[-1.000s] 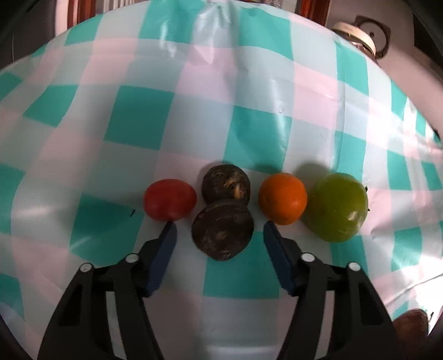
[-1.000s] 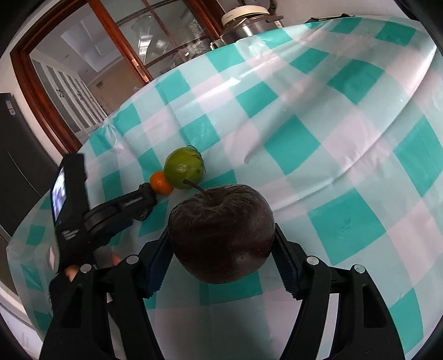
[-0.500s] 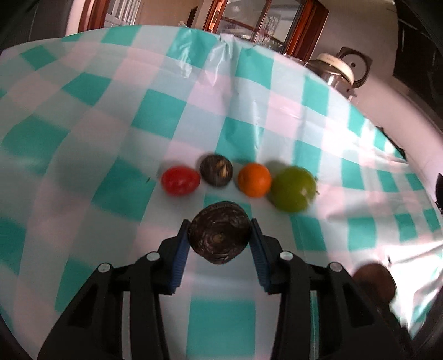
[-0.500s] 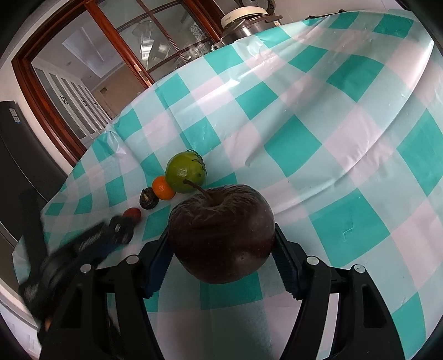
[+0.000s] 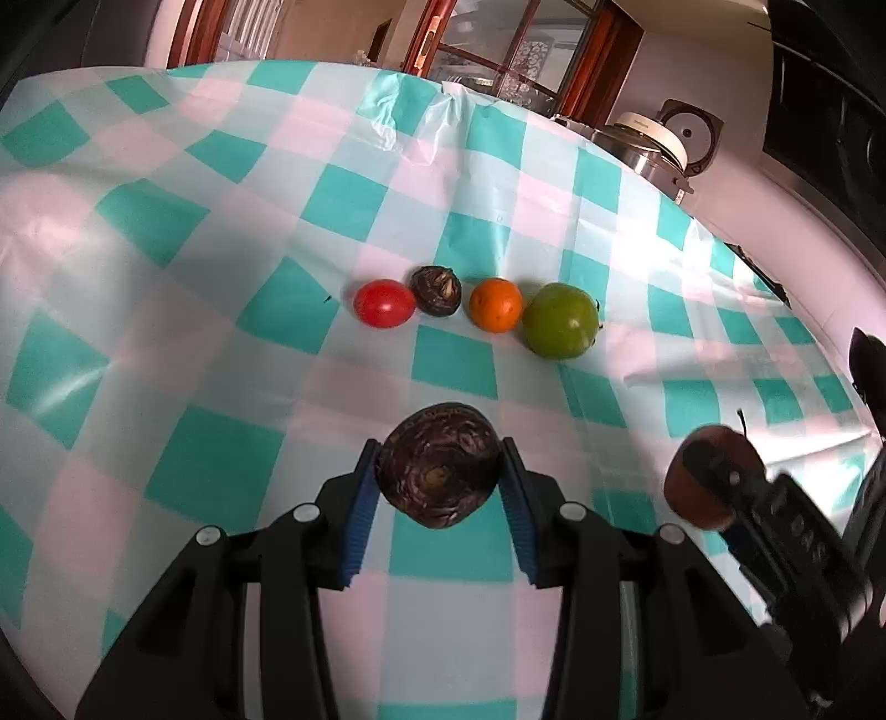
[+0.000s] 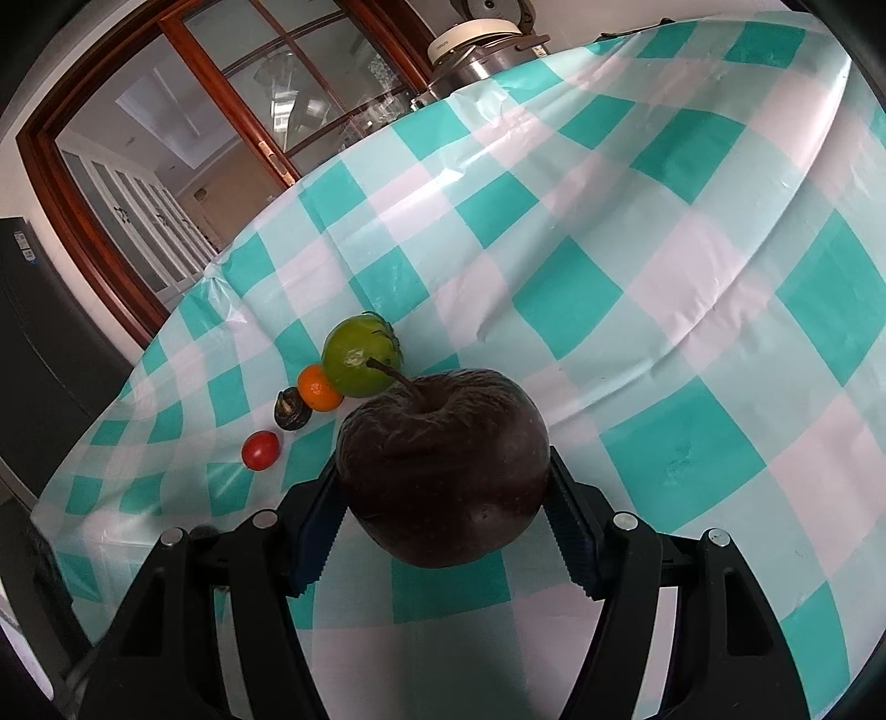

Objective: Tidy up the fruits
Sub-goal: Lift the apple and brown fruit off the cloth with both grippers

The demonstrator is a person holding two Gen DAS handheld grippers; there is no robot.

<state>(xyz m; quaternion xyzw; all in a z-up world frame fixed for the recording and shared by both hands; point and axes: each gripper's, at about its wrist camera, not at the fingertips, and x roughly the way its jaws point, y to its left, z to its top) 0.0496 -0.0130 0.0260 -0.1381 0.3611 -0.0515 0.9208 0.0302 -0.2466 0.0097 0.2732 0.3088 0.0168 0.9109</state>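
Note:
My left gripper (image 5: 440, 482) is shut on a dark brown round fruit (image 5: 440, 465), held above the checkered cloth and well back from a row of fruit. The row is a red tomato (image 5: 384, 303), a small dark fruit (image 5: 436, 291), an orange (image 5: 495, 304) and a green fruit (image 5: 560, 320). My right gripper (image 6: 443, 482) is shut on a dark wrinkled apple (image 6: 443, 465) with a stem. The same row shows beyond it: tomato (image 6: 259, 450), dark fruit (image 6: 291, 414), orange (image 6: 318, 387), green fruit (image 6: 359, 363). The right gripper also shows at the left wrist view's right edge (image 5: 714, 482).
A teal, white and pink checkered cloth (image 5: 221, 232) covers the table. A rice cooker (image 5: 656, 144) stands past the far edge, also seen in the right wrist view (image 6: 482, 41). A wooden glass door (image 6: 183, 144) stands behind the table.
My left gripper closed on the dark round fruit, lifted it and drew back from the row. My right gripper kept holding the apple with little movement.

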